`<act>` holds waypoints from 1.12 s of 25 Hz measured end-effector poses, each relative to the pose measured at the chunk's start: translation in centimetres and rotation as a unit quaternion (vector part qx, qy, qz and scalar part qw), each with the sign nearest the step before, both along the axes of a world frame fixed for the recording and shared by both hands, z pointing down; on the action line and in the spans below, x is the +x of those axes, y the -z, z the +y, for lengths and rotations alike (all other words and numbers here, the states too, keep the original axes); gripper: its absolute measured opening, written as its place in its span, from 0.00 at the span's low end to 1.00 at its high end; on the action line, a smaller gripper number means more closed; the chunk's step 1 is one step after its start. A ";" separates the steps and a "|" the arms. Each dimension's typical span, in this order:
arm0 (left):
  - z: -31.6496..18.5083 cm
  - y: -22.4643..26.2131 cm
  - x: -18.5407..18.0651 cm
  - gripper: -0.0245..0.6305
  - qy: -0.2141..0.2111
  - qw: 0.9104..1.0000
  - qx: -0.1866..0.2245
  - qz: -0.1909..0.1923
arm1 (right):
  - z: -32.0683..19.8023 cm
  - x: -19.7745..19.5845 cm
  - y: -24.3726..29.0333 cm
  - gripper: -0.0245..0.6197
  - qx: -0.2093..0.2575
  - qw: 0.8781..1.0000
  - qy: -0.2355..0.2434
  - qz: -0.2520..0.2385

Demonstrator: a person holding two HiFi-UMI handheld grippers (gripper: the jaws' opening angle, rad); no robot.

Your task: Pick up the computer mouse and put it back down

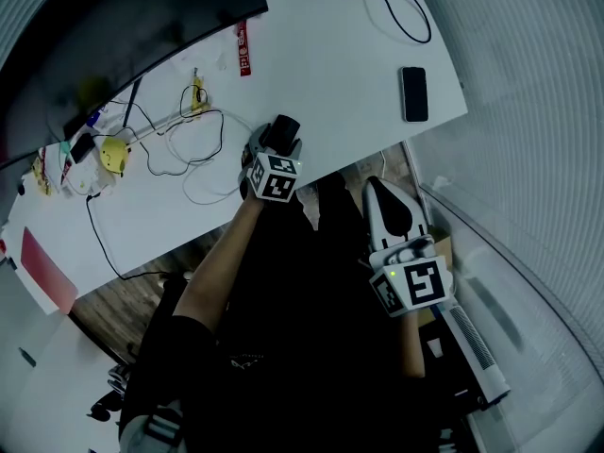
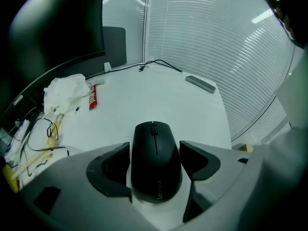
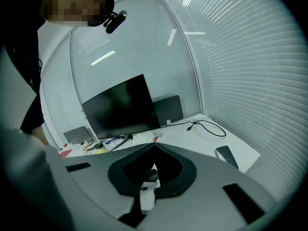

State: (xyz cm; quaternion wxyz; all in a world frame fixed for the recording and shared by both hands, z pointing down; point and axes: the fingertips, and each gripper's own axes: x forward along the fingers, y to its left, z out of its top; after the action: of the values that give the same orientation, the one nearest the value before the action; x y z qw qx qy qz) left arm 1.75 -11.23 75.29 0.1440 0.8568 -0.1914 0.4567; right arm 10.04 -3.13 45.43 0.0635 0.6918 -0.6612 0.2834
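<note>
1. White desk (image 1: 330, 55) is filling the upper half of the head view, with a dark monitor (image 1: 123, 26) sitting at 11 o'clock and a phone (image 1: 413, 93) lying at 2 o'clock.
2. Near the desk's front edge, the computer mouse (image 2: 155, 162) is resting between the jaws of the left gripper (image 2: 155, 146).
3. Those jaws are standing spread, closely flanking the mouse.
4. At 5 o'clock from the mouse, the right gripper (image 3: 153, 147) is hanging off the desk with its jaws pressed together on nothing.

Head view steeply above desk (image 1: 330, 64); left gripper view near mouse (image 2: 155, 160); right farther.
</note>
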 end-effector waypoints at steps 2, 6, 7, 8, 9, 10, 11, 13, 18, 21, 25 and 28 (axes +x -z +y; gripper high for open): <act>0.1 0.1 0.0 0.52 -0.005 1.000 0.004 0.001 | 0.2 0.0 0.1 0.04 -0.001 1.000 -0.004 0.000; 0.3 0.1 0.1 0.49 -0.002 1.000 0.004 0.003 | 0.6 0.1 0.0 0.04 -0.006 1.000 -0.007 0.002; 0.3 0.2 0.1 0.49 0.000 1.000 0.004 0.004 | 0.7 0.1 0.0 0.04 -0.005 1.000 -0.007 0.002; 0.3 0.2 0.1 0.49 0.003 1.000 0.004 0.004 | 0.8 0.1 0.0 0.04 -0.005 1.000 -0.007 0.002; 0.2 0.2 0.0 0.48 0.006 1.000 0.004 0.005 | 0.8 0.1 0.0 0.04 -0.005 1.000 -0.006 0.002; 0.2 0.2 -0.1 0.48 0.010 1.000 0.003 0.006 | 0.9 0.0 -0.1 0.04 -0.005 1.000 -0.005 0.002; 0.2 0.1 -0.2 0.48 0.015 1.000 0.003 0.007 | 1.0 0.0 -0.1 0.04 -0.006 1.000 -0.004 0.002; 0.3 0.1 -0.4 0.48 0.022 1.000 0.002 0.008 | 1.1 0.0 -0.2 0.04 -0.006 1.000 -0.002 0.001; 0.3 0.4 -1.1 0.48 0.039 0.999 0.006 0.012 | 1.3 0.0 -0.3 0.04 -0.006 1.000 0.007 0.000; 0.0 0.9 -1.3 0.48 0.053 0.998 0.012 0.020 | 1.3 0.0 -0.2 0.04 -0.004 1.000 0.013 -0.001; -0.7 2.0 -1.3 0.48 0.075 0.996 0.022 0.034 | 1.1 0.1 0.0 0.04 0.001 1.000 0.027 -0.001; -1.1 2.8 -1.3 0.48 0.093 0.994 0.026 0.044 | 0.9 0.1 0.3 0.04 0.006 0.999 0.040 -0.001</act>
State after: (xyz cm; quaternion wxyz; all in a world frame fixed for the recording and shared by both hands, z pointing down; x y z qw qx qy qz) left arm 0.49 -12.36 72.46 0.1715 0.8581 -0.2759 0.3976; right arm 10.19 -2.26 45.15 0.0695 0.6651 -0.6899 0.2773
